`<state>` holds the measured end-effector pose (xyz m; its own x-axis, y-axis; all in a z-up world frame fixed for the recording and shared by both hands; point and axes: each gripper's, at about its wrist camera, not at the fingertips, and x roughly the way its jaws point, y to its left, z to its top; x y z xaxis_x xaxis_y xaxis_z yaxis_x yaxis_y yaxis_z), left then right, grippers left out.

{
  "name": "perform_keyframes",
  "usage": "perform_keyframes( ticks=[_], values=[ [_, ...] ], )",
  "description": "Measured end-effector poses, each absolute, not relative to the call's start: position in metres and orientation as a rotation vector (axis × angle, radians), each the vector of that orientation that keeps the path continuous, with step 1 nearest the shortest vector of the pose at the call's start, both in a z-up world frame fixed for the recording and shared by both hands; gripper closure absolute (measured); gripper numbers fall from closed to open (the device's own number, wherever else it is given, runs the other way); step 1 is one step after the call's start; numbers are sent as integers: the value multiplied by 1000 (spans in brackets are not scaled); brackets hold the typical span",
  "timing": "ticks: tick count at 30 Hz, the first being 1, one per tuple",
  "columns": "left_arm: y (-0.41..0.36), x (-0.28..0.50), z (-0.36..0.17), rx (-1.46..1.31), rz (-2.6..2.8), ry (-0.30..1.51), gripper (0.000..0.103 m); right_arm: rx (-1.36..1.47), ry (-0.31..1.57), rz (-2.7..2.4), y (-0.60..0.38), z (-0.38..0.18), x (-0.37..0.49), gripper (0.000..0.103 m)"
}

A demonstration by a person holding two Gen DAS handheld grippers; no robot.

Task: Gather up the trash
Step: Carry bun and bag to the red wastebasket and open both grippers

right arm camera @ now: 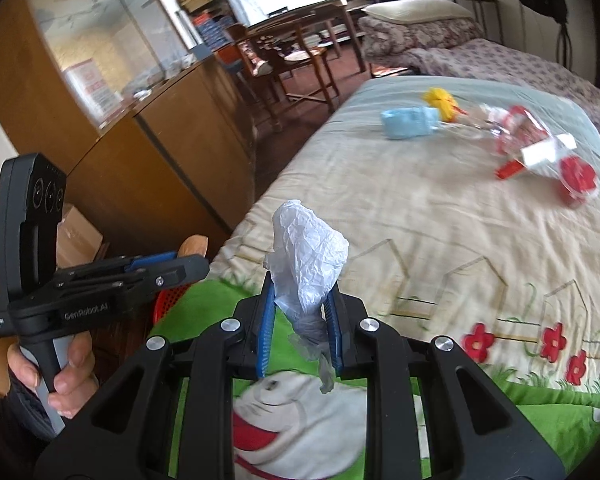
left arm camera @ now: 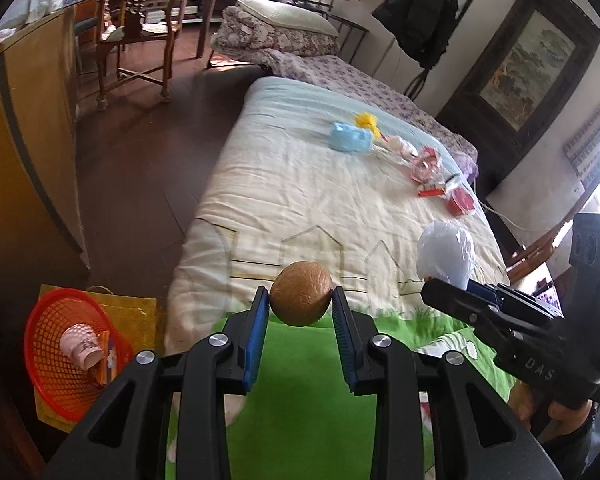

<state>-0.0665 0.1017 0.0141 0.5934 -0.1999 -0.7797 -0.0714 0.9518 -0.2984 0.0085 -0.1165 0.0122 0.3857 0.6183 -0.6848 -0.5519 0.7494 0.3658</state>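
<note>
My left gripper (left arm camera: 301,300) is shut on a brown crumpled paper ball (left arm camera: 301,293) and holds it above the near end of the bed (left arm camera: 300,208). My right gripper (right arm camera: 302,300) is shut on a white crumpled plastic bag (right arm camera: 308,256), also above the bed's near end; the bag shows in the left wrist view (left arm camera: 446,254) too. Farther up the bed lie a light blue wrapper (left arm camera: 350,137), a yellow scrap (left arm camera: 366,121) and red and clear wrappers (left arm camera: 436,172). A red mesh basket (left arm camera: 66,354) on the floor at the left holds a paper cup (left arm camera: 81,347).
A wooden cabinet (left arm camera: 24,152) stands left of the bed, across a strip of dark floor (left arm camera: 140,168). Wooden chairs and a table (left arm camera: 148,28) stand at the back. A yellow paper bag (left arm camera: 132,316) sits behind the basket. A cardboard box (right arm camera: 78,236) lies by the cabinet.
</note>
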Motion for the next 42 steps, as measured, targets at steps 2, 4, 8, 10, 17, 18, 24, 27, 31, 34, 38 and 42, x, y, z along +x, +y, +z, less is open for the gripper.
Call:
perform_keyframes(
  ticks=[2,4,8,10,17,18,24,27,31,34,38,42],
  values=[
    [111,-71,16,-323,-60,929,71,62,905,769,-104,17,6,79],
    [122,-76,18,-333,-38,922,71,29,905,796,-89,20,3,79],
    [151,-86,14,-366,17,919,71,-32,909,855,-55,25,-4,79],
    [166,-92,10,-384,45,919,71,-63,914,888,-35,27,-7,79],
    [232,-115,-10,-468,182,933,71,-172,971,1020,56,26,-19,79],
    [241,-118,-14,-482,200,936,71,-183,987,1035,69,25,-22,79],
    [311,-143,-44,-609,339,970,71,-278,1086,1111,150,3,-35,79],
    [337,-153,-58,-664,390,985,71,-309,1133,1134,177,-12,-39,79],
    [358,-161,-75,-695,441,1013,71,-335,1186,1133,199,-28,-37,79],
    [372,-164,-88,-716,468,1035,71,-351,1218,1135,210,-40,-41,78],
    [380,-166,-99,-739,492,1056,71,-379,1249,1131,222,-53,-42,78],
    [384,-166,-109,-752,506,1073,71,-406,1270,1136,234,-66,-42,78]
  ],
)
